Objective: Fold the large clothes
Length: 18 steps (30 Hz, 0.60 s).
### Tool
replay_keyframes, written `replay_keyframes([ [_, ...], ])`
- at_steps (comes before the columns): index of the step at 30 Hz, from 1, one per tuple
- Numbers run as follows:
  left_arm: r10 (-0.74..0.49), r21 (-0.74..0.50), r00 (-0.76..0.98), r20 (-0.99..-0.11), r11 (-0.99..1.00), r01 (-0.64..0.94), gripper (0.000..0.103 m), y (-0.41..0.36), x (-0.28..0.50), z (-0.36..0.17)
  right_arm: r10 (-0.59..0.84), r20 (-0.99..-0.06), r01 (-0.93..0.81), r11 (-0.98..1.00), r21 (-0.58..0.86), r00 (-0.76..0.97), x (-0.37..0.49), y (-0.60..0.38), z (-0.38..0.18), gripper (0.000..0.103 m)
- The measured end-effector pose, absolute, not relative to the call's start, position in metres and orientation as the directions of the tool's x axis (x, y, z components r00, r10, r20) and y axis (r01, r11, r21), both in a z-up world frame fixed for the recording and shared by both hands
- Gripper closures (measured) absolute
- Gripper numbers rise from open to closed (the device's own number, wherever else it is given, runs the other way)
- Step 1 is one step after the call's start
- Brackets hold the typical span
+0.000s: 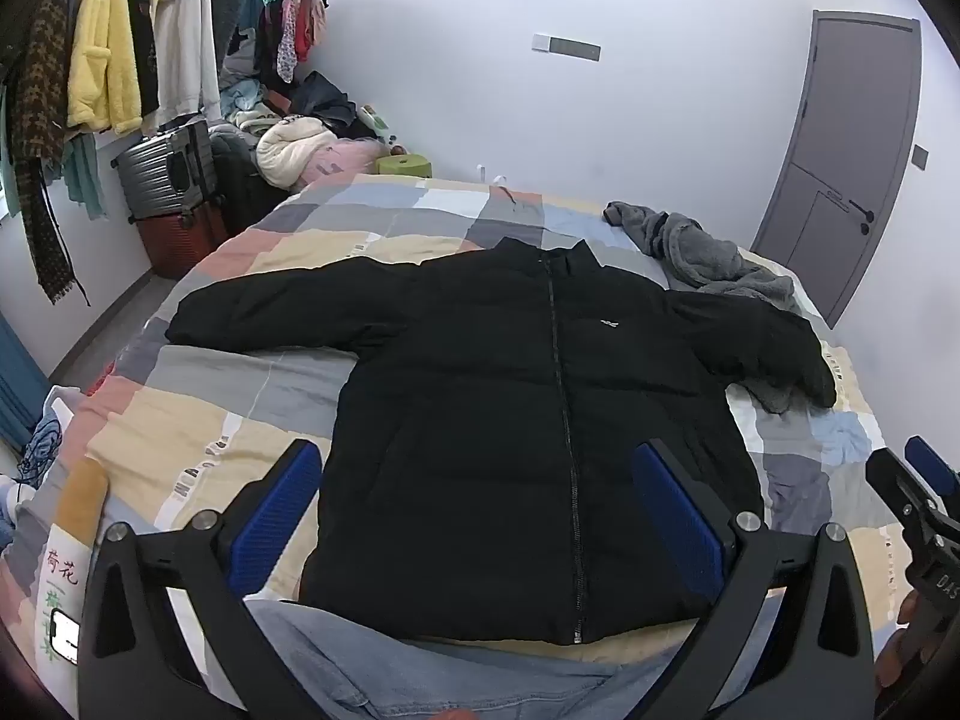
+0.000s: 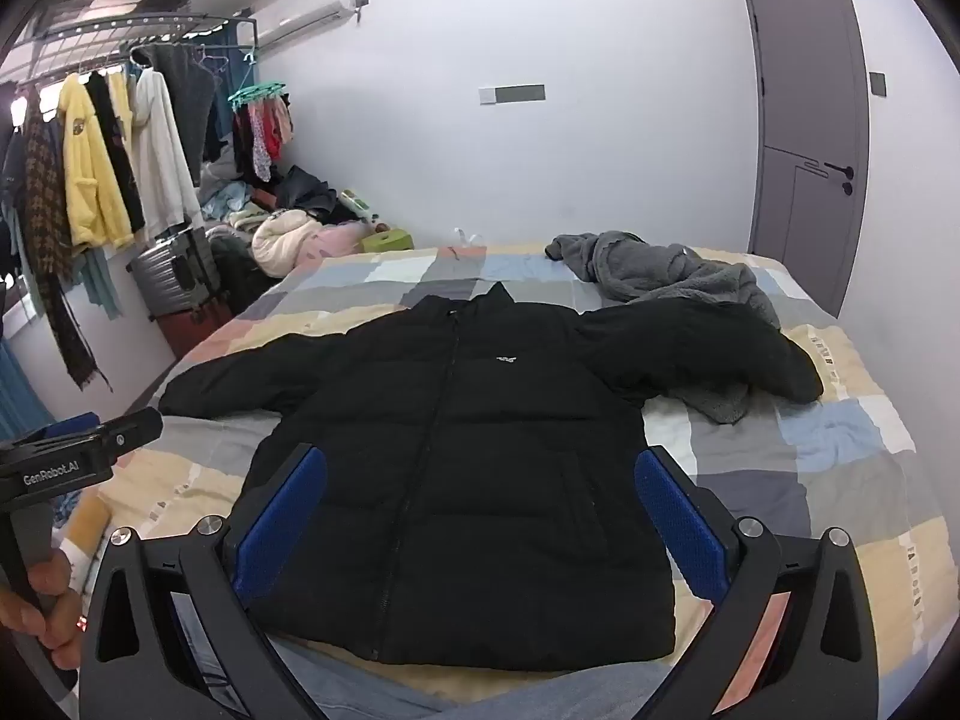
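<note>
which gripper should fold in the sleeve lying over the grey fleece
Right. The right gripper hangs open nearer that sleeve on the grey fleece; the left gripper sits toward the jacket's other side.

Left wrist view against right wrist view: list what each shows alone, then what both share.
Only the left wrist view shows the right gripper at its right edge. Only the right wrist view shows the air conditioner and the left gripper at its left edge. Both show the black jacket spread flat on the patchwork bed, the grey garment, the door and the hanging clothes.
</note>
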State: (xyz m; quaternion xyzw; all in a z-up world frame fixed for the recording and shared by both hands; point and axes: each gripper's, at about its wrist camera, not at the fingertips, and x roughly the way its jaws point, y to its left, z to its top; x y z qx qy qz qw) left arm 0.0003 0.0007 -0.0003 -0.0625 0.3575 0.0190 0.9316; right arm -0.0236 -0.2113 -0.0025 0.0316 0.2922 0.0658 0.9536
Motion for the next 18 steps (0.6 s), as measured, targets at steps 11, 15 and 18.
replay_keyframes([
  [11,-0.019,-0.111,0.729,-0.684,0.991,-0.079,0.000,-0.002,0.003,-0.002,0.134,-0.559,-0.116,0.991,0.068,0.818,-0.022,-0.204,-0.007,0.000],
  [15,-0.017,-0.109,0.724,-0.690,0.991,-0.081,0.000,0.001,0.000,-0.007,0.144,-0.568,-0.125,0.990,0.072,0.811,-0.021,-0.209,-0.010,0.000],
  [18,-0.009,-0.101,0.722,-0.692,0.991,-0.084,0.000,0.001,-0.001,-0.009,0.148,-0.571,-0.127,0.989,0.076,0.808,-0.022,-0.208,-0.013,0.000],
])
